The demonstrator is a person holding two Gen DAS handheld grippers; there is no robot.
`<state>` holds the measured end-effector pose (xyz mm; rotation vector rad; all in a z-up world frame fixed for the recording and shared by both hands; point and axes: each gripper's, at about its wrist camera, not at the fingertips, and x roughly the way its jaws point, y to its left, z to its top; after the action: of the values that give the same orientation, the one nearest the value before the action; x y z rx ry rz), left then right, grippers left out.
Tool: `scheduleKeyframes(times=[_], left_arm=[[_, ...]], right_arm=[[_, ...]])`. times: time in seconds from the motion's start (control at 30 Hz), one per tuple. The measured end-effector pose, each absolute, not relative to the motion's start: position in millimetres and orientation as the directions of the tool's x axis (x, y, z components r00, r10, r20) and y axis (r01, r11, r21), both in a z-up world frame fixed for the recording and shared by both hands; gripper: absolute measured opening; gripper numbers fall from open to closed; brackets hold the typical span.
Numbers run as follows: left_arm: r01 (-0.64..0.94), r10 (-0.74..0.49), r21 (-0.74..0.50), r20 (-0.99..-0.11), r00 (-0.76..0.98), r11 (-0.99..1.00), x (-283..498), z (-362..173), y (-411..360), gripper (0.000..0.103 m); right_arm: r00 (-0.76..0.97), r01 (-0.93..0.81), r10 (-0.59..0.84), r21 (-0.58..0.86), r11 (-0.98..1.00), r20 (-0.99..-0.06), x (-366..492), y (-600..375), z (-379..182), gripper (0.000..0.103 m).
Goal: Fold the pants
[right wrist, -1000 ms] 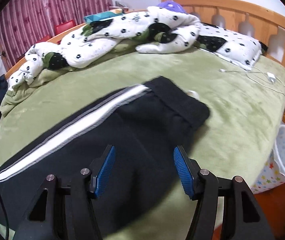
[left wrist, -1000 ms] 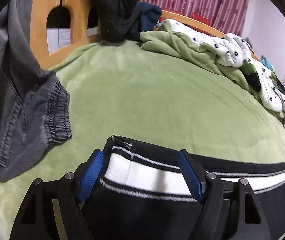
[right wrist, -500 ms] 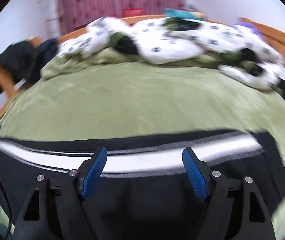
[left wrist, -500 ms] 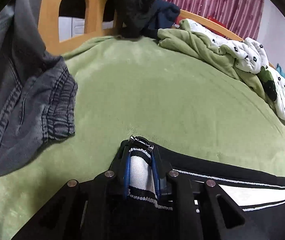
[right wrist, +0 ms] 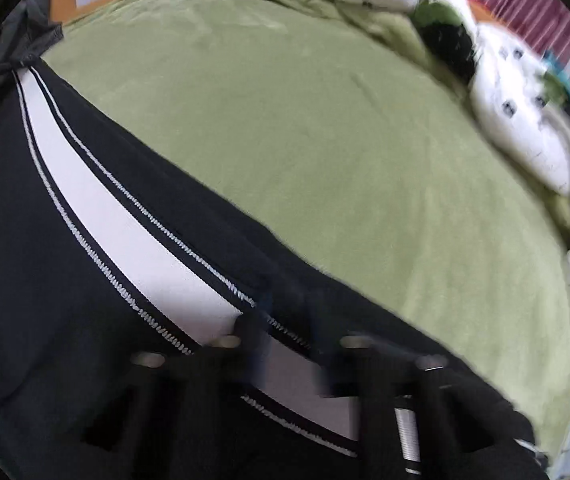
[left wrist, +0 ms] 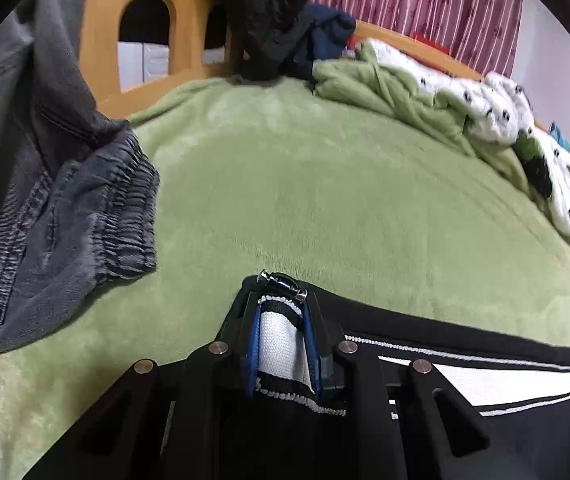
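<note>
The black pants (left wrist: 505, 432) with their white side stripe lie stretched along the near edge of the bed (left wrist: 325, 208). The left gripper (left wrist: 283, 344) is clenched on the stripe at the zippered cuff; the right gripper (right wrist: 285, 364) is blurred but clamped on the same stripe further along. Beyond the pants the green blanket runs wide and bare — open room to the rumpled spotted quilt (right wrist: 517, 128) at the far edge. Grey jeans (left wrist: 45, 200) hang over the left corner by the wooden bed frame (left wrist: 105, 40).
</note>
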<state>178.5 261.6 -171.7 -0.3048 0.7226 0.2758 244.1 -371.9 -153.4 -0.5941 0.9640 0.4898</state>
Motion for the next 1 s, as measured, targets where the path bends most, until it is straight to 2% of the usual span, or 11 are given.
scheduleKeyframes(times=[0.07, 0.23, 0.3, 0.4, 0.5, 0.57, 0.67, 0.77, 0.83, 0.9, 1.0], left_arm=[[-0.359, 0.152, -0.198, -0.649, 0.746, 0.912, 170, -168, 263, 0.019], [-0.407, 0.183, -0.147, -0.724, 0.666, 0.901, 191, -185, 264, 0.020], [-0.403, 0.205, -0.107, -0.727, 0.655, 0.909, 193, -181, 259, 0.025], [-0.417, 0.283, 0.013, -0.753, 0.594, 0.909, 190, -175, 247, 0.062], [-0.394, 0.312, 0.057, -0.717, 0.623, 0.917, 175, -160, 232, 0.063], [-0.350, 0.272, 0.036, -0.704, 0.656, 0.936, 165, -147, 216, 0.064], [-0.243, 0.142, -0.050, -0.693, 0.706, 0.969, 165, -131, 186, 0.065], [-0.078, -0.069, -0.176, -0.699, 0.712, 0.981, 184, -130, 135, 0.067], [0.003, -0.147, -0.198, -0.715, 0.683, 0.980, 198, -139, 102, 0.067], [0.036, -0.135, -0.148, -0.736, 0.664, 0.988, 206, -152, 77, 0.067], [-0.002, -0.013, -0.019, -0.779, 0.626, 1.000, 219, -181, 59, 0.067]], right_arm=[[0.540, -0.595, 0.169, -0.231, 0.770, -0.825, 241, -378, -139, 0.007], [0.538, -0.534, 0.154, -0.194, 0.823, -0.829, 259, -377, -172, 0.008], [0.580, -0.501, 0.142, -0.214, 0.838, -0.802, 252, -372, -173, 0.012], [0.564, -0.442, 0.176, -0.115, 0.890, -0.807, 254, -385, -161, 0.023], [0.642, -0.329, 0.163, -0.076, 0.941, -0.749, 235, -417, -134, 0.036], [0.678, -0.264, 0.113, -0.097, 0.960, -0.726, 227, -433, -125, 0.056], [0.681, -0.185, 0.052, -0.103, 0.977, -0.730, 228, -460, -127, 0.056], [0.628, -0.089, -0.023, -0.101, 0.991, -0.778, 249, -480, -152, 0.056], [0.628, -0.073, -0.019, -0.083, 0.994, -0.778, 252, -484, -163, 0.056], [0.650, -0.063, -0.040, -0.105, 0.992, -0.759, 252, -481, -162, 0.057], [0.655, -0.069, -0.043, -0.116, 0.991, -0.755, 246, -482, -164, 0.057]])
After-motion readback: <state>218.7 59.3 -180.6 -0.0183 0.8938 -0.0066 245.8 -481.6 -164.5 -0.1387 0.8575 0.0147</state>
